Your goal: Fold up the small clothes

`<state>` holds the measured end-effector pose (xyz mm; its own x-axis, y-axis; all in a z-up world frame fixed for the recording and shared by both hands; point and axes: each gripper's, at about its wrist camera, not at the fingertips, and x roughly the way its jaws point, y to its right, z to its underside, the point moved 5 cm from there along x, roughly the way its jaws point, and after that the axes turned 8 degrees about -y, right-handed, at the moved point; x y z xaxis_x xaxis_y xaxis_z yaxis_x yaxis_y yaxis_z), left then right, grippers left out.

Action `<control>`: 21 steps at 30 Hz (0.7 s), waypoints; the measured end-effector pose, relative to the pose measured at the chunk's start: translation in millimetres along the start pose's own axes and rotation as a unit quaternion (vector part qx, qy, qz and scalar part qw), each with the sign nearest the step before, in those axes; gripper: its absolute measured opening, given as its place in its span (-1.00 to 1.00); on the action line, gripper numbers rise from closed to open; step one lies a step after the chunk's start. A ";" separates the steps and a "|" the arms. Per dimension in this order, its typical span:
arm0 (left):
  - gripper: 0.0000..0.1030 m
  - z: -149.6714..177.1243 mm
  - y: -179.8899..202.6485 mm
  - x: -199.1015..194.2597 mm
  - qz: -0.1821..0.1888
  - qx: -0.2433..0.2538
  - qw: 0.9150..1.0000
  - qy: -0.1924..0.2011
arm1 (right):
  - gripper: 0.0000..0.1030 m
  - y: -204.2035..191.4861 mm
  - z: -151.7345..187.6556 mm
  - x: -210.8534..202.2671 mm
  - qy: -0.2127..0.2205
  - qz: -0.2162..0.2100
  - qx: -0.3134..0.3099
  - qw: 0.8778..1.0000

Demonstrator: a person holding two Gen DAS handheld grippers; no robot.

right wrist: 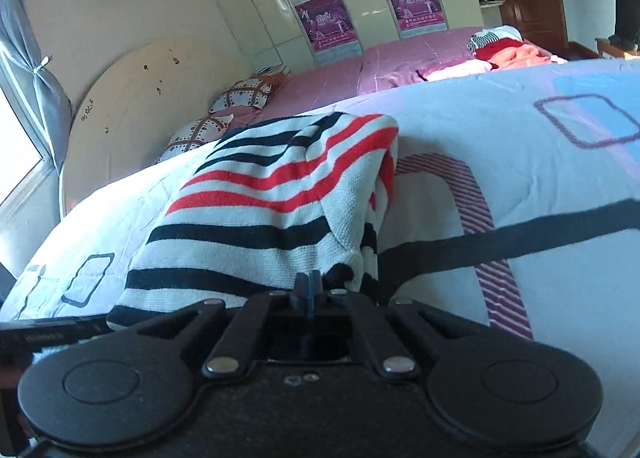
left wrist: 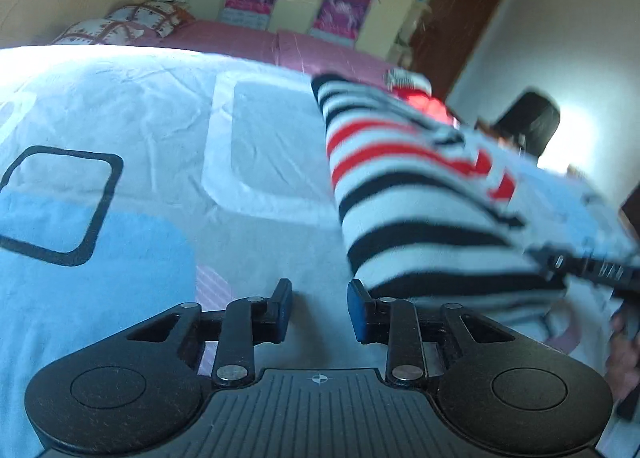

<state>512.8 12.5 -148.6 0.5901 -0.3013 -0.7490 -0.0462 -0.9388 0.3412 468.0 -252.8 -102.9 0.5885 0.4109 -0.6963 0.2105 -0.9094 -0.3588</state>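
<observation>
The right claw point(right wrist: 309, 290) is pinched together on the near hem of the striped sweater point(right wrist: 276, 214), its blue pads meeting with knit fabric bunched around them; how much cloth lies between them is hidden by the pads themselves. The left claw point(left wrist: 319, 308) stands with its jaws apart and nothing between them, its right pad just beside the sweater's point(left wrist: 420, 210) lower edge; whether it touches cannot be told. The sweater, white with black and red stripes, lies folded over on the pale blue bedspread point(right wrist: 520, 146), one layer draped across another. In the left wrist view its far side is motion-blurred, and the right claw's body point(left wrist: 588, 266) cuts in from the frame edge. Beyond, a small heap of clothes point(right wrist: 504, 48) sits on the pink sheet point(right wrist: 340, 78), its pieces hard to separate.
</observation>
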 end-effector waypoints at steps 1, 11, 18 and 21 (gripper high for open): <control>-0.40 -5.0 1.5 -9.3 0.011 -0.007 1.000 0.017 | -0.89 -3.7 -3.2 -4.7 0.008 0.000 -0.004 1.000; -0.39 -36.4 49.0 5.6 0.039 0.079 0.996 0.011 | -0.86 -13.6 -23.2 9.7 -0.015 0.029 -0.046 0.998; -0.39 -104.5 81.6 41.3 0.063 0.119 0.990 0.033 | -0.71 -5.1 -73.0 29.5 0.035 0.035 -0.050 0.998; -0.40 -109.0 88.9 72.5 0.040 0.148 0.988 0.010 | -0.83 2.9 -81.6 59.2 0.016 0.038 -0.047 0.998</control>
<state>639.3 -74.5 -110.7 0.5900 -0.3754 -0.7148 -0.3246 -0.9209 0.2158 567.2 -236.4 -94.5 0.6302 0.3402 -0.6980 0.2356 -0.9403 -0.2456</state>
